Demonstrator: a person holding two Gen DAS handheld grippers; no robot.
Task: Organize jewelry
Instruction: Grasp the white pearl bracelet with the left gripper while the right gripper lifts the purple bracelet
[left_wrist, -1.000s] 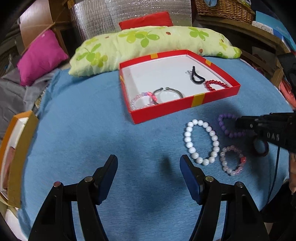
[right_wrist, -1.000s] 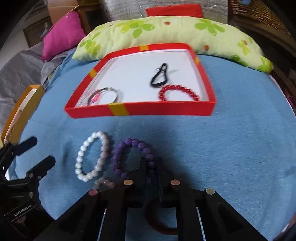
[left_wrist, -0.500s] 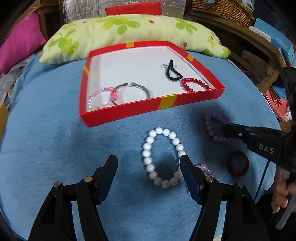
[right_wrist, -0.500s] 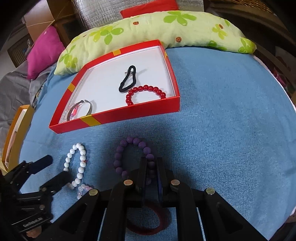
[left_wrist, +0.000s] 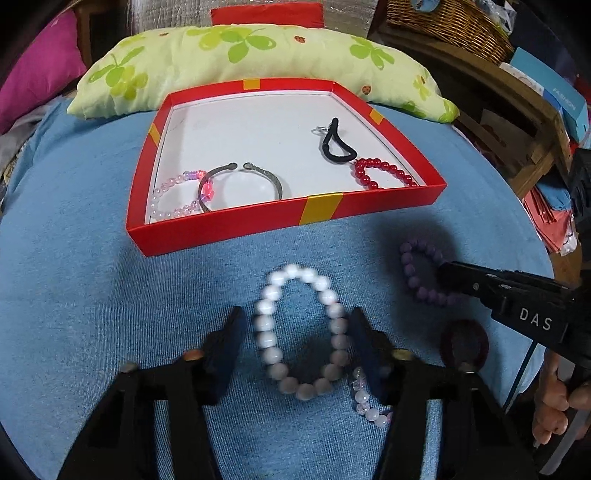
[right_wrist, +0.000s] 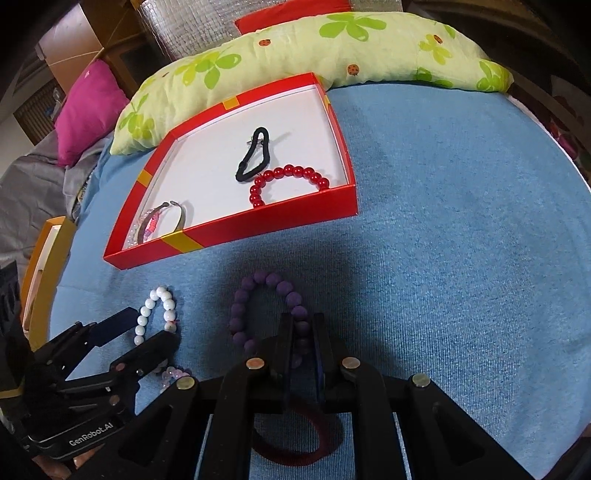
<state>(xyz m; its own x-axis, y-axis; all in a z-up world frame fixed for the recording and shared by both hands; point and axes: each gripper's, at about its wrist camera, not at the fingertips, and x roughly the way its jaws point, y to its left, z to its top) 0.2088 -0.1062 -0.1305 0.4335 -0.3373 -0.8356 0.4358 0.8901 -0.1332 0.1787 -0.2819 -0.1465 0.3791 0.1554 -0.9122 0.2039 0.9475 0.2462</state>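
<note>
Between the fingers of the left hand-held gripper (left_wrist: 295, 343) lay the white bracelet (left_wrist: 301, 332), flat on the blue cloth (left_wrist: 92, 295). Its jaws had just been closing and stood about half wide, one on each outer side of the bead loop; the right-side finger looked to be at or against the beads, the left-side one a little clear, so a firm grip could not be told. Just right of that gripper and partly under its finger lay a small pink bracelet (left_wrist: 364, 400).

Further right, the right hand-held gripper (right_wrist: 301, 332) had its jaws nearly together, pinched on the near side of the purple bracelet (right_wrist: 258, 306), whose loop stretched away ahead of the tips on the cloth. Below and behind those tips, close to the gripper's body, a dark red band (right_wrist: 295, 443) lay on the cloth. A hand (left_wrist: 554, 406) on that gripper's handle showed at the edge of the left wrist view.

Ahead of both grippers sat the red box (left_wrist: 236, 225), open, with a white floor. Inside it, on the left, a pale pink bead bracelet (left_wrist: 173, 199) overlapped a metal bangle (left_wrist: 240, 177); on the right a black hair tie (left_wrist: 336, 147) touched a red bead bracelet (left_wrist: 384, 173) by the near wall. Beyond the box lay a green-leaf pillow (left_wrist: 258, 51).
</note>
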